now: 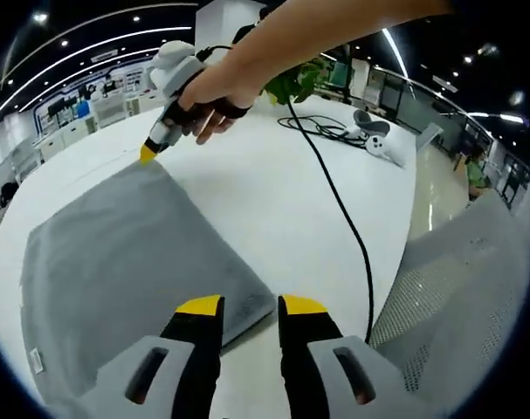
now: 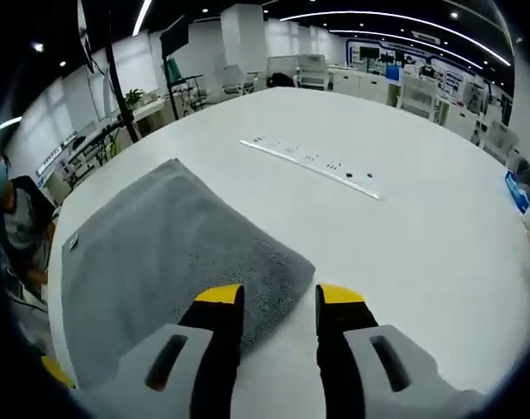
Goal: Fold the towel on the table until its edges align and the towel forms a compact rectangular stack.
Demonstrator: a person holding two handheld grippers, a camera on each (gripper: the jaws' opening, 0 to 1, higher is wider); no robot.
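A grey towel (image 1: 134, 262) lies flat on the round white table (image 1: 273, 192). My left gripper (image 1: 251, 307) stands open just above the towel's near corner, which lies in front of its left jaw. Across the towel, a hand holds my right gripper (image 1: 160, 140) with its yellow tip at the far corner. In the right gripper view the towel (image 2: 160, 253) spreads to the left, and its near corner sits just ahead of my open right gripper (image 2: 278, 297). Nothing is held between either pair of jaws.
A black cable (image 1: 334, 201) runs across the table to the right of the towel, past a white controller (image 1: 378, 140). A perforated grey chair (image 1: 457, 279) stands at the table's right edge. A long white power strip (image 2: 313, 161) lies beyond the towel. A person (image 2: 16, 218) sits off the table's edge.
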